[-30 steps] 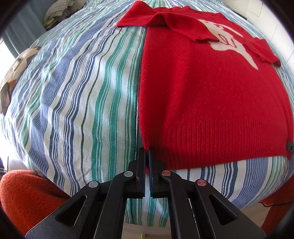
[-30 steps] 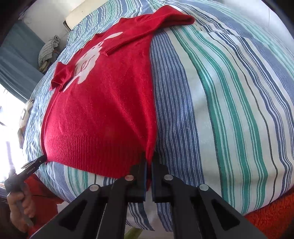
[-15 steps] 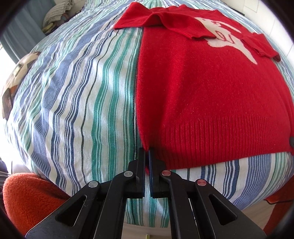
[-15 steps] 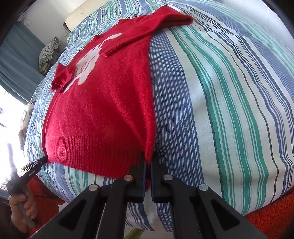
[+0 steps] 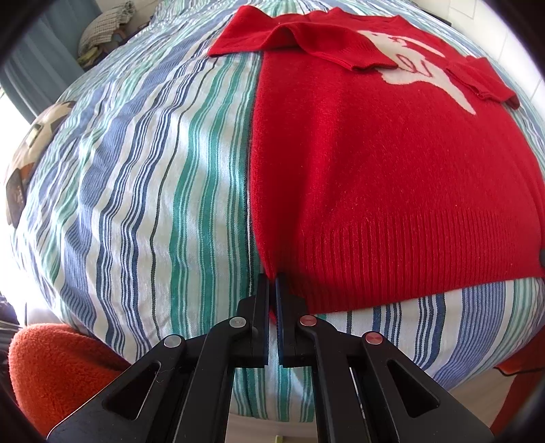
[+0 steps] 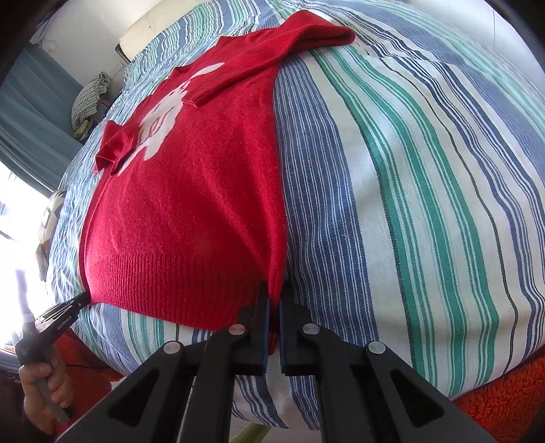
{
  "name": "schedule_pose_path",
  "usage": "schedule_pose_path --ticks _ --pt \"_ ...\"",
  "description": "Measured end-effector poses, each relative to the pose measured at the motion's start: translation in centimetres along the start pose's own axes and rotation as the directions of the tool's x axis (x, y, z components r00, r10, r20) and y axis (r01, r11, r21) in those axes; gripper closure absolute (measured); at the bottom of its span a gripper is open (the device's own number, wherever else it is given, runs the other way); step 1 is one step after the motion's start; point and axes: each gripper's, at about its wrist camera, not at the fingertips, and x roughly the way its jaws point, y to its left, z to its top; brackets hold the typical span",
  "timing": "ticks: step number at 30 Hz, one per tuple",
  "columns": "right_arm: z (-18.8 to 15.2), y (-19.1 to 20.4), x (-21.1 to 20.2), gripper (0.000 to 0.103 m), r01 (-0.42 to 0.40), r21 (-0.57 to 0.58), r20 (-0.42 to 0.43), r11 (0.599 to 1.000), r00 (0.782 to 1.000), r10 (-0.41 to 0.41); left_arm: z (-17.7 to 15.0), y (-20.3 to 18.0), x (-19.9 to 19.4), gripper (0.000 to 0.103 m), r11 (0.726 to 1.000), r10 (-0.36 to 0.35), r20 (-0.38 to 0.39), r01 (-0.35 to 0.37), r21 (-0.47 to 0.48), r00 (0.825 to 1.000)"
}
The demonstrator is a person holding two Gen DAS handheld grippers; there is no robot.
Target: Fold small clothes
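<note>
A small red knit sweater (image 5: pixel 374 177) with a white figure on its chest lies flat on a striped bedsheet (image 5: pixel 143 191), both sleeves folded across the chest. My left gripper (image 5: pixel 271 283) is shut on the sweater's near left hem corner. My right gripper (image 6: pixel 274 293) is shut on the near right hem corner of the sweater (image 6: pixel 190 211). The left gripper also shows in the right wrist view (image 6: pixel 81 300), pinching its corner, held by a hand.
An orange fleece blanket (image 5: pixel 54 368) lies below the bed's near edge, also in the right wrist view (image 6: pixel 504 405). A checked cloth bundle (image 5: pixel 105 24) sits at the far left by a blue curtain. A patterned cushion (image 5: pixel 30 146) lies at the bed's left edge.
Both grippers stay shut on the hem corners. The view has shifted slightly and the hem looks pulled a little tauter and flatter.
</note>
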Motion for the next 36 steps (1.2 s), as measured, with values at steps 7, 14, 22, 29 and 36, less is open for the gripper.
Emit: schedule_pose_path --ticks 7,14,22,29,36 --pt "-0.09 -0.05 -0.07 0.101 0.002 0.000 0.002 1.000 1.000 -0.002 0.00 -0.01 0.01 0.101 1.000 0.008 0.002 -0.008 0.007 1.000" --pt "-0.09 -0.01 -0.05 0.101 0.002 -0.001 0.002 1.000 1.000 -0.002 -0.14 -0.35 -0.05 0.101 0.999 0.026 0.007 -0.026 0.021 1.000" --pt "-0.07 -0.02 -0.07 0.101 0.001 -0.002 0.002 1.000 1.000 -0.001 -0.20 -0.49 -0.09 0.101 0.999 0.029 0.007 -0.029 0.021 1.000" --pt "-0.10 0.00 -0.07 0.101 0.002 -0.003 0.003 1.000 1.000 -0.002 -0.22 -0.45 -0.05 0.101 0.999 0.032 0.009 -0.032 0.025 0.999" --pt "-0.15 0.04 -0.13 0.101 -0.005 0.004 0.000 1.000 1.000 0.005 -0.29 -0.71 -0.23 0.101 0.998 0.045 0.012 -0.045 0.032 0.999"
